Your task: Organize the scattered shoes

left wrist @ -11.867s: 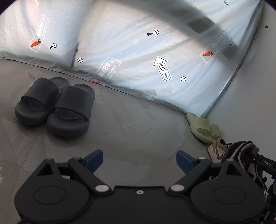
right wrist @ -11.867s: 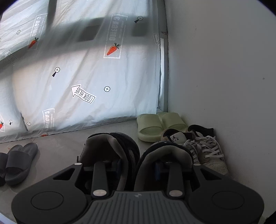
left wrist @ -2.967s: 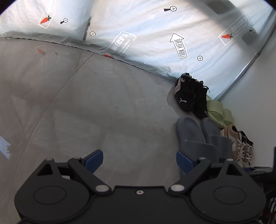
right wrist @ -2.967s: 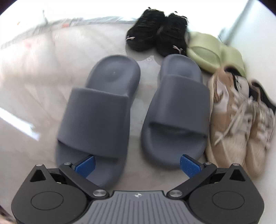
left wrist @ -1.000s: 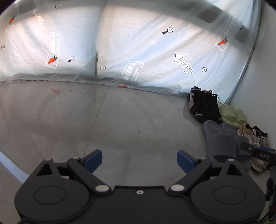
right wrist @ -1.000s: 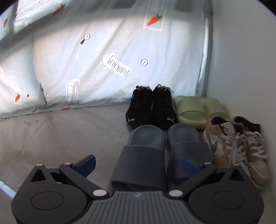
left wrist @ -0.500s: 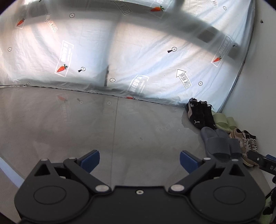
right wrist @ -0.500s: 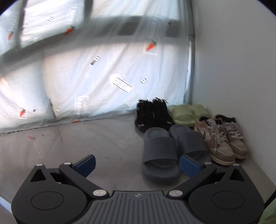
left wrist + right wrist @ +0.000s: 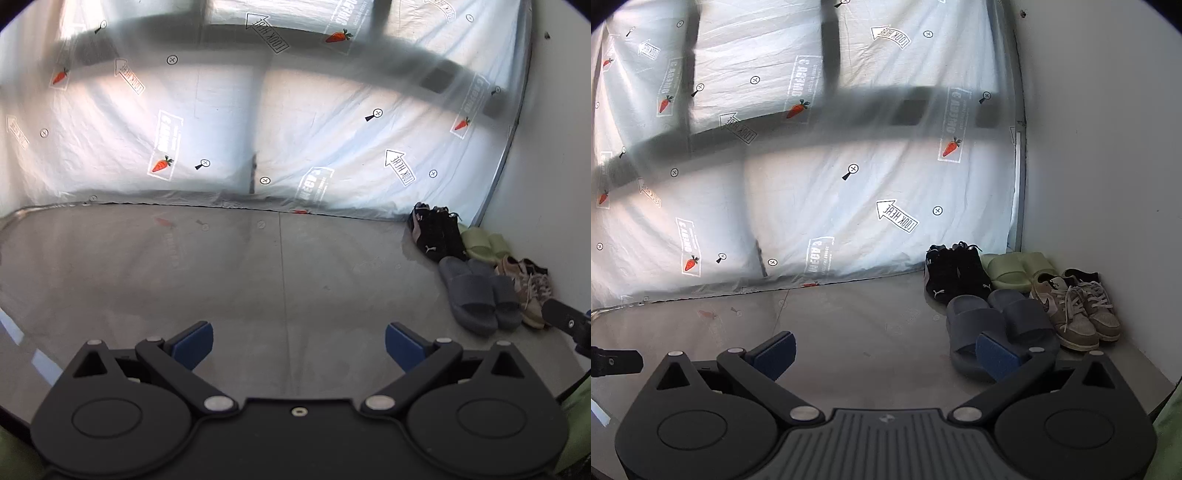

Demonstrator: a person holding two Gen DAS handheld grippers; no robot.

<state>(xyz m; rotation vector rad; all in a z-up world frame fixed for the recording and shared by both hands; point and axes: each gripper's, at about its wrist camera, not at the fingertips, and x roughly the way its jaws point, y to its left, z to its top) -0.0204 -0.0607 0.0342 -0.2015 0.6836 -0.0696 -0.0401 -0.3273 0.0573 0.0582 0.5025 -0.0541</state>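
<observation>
Four pairs of shoes stood grouped in the corner. The black sneakers (image 9: 955, 273) sat against the sheeting, with the green slides (image 9: 1015, 269) just beside them toward the wall. In front, the grey slides (image 9: 990, 321) lay side by side, toes toward the sneakers, and the tan laced sneakers (image 9: 1075, 306) sat beside them along the wall.

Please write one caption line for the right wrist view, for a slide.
Open right gripper facing four shoe pairs grouped in the corner: grey slides nearest.
</observation>
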